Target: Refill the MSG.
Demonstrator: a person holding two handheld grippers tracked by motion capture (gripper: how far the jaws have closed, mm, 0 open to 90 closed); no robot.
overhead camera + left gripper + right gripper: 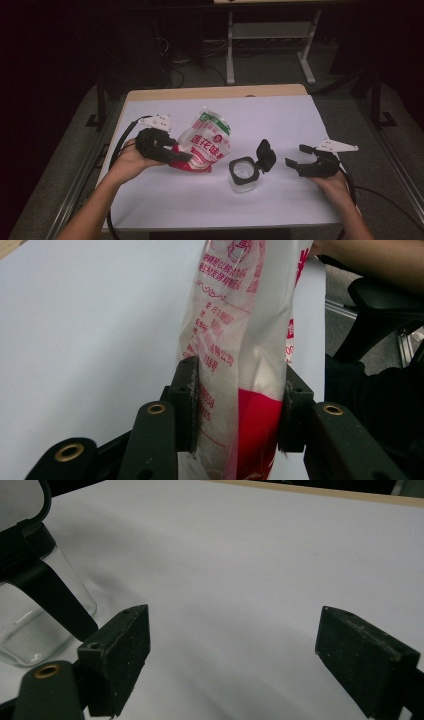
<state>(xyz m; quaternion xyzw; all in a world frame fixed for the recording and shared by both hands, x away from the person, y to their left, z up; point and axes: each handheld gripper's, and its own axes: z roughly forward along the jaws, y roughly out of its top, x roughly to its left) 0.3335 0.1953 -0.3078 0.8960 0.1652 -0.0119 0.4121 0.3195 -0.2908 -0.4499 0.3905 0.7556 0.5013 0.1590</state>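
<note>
A clear plastic bag (207, 142) with red print and a green-and-white top holds white powder; it stands tilted at the left middle of the white-covered table (280, 120). My left gripper (182, 159) is shut on the bag's lower part, coming in from the left. In the left gripper view both pads (187, 405) press the sides of the bag (240, 340). A clear square container (244, 174) with its black flip lid (265, 156) raised stands right of the bag. My right gripper (295, 155) rests right of the container, open, with nothing between its pads (125, 655).
In the right gripper view the container (35, 625) and its lid hinge (45, 590) sit left of the jaws. The table's wooden far edge (215, 92) shows beyond the white sheet. A desk frame (270, 40) and cables stand on the dark floor behind.
</note>
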